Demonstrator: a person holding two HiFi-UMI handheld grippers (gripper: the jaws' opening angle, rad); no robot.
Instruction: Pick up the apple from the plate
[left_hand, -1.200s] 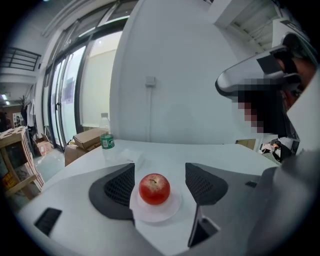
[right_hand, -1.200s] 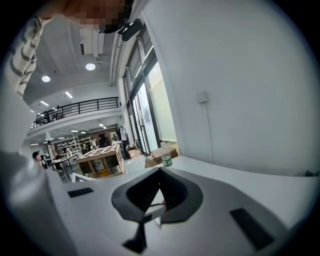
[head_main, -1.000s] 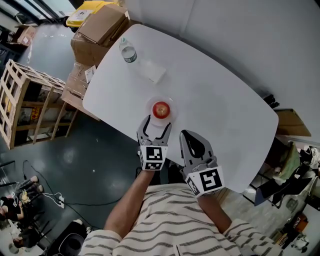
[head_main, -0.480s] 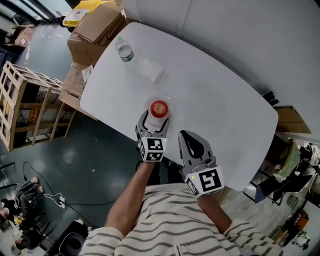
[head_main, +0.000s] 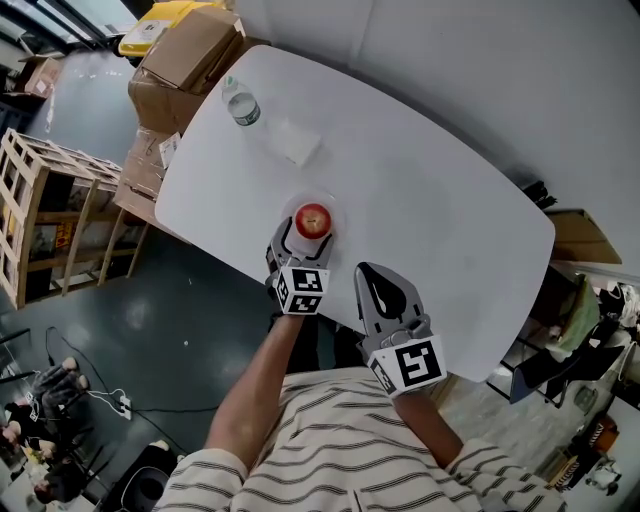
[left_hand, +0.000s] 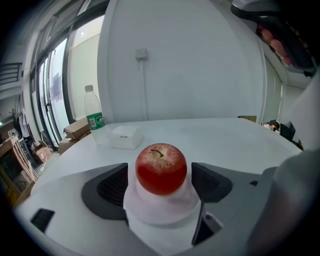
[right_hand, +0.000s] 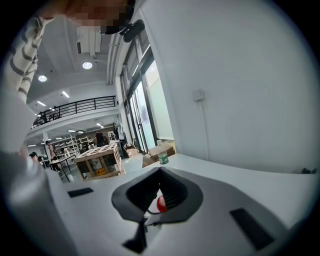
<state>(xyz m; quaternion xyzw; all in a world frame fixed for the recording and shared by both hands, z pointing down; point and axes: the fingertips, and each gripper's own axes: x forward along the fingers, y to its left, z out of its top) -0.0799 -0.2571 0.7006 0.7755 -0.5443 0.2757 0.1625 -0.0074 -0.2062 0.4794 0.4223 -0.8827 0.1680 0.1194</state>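
A red apple (head_main: 314, 218) (left_hand: 161, 169) stands on a small white plate (head_main: 335, 207) (left_hand: 160, 210) near the front edge of the white table (head_main: 430, 190). My left gripper (head_main: 306, 238) (left_hand: 160, 176) is low at the plate. Its jaws have just been opening, and the apple sits between them with a thin gap at each dark pad (left_hand: 107, 190). My right gripper (head_main: 367, 272) (right_hand: 160, 192) hangs just right of the left one, jaws together and empty. Through its narrow slit I glimpse the apple (right_hand: 161, 203).
A water bottle (head_main: 240, 105) (left_hand: 93, 114) and a small white box (head_main: 298, 143) (left_hand: 124, 137) stand at the table's far left end. Cardboard boxes (head_main: 185, 50) and a wooden crate (head_main: 40, 215) are on the floor beyond that end.
My left gripper has sunk and come forward, so its jaws now stand on both sides of the apple, spread wider than before. The right gripper has kept still.
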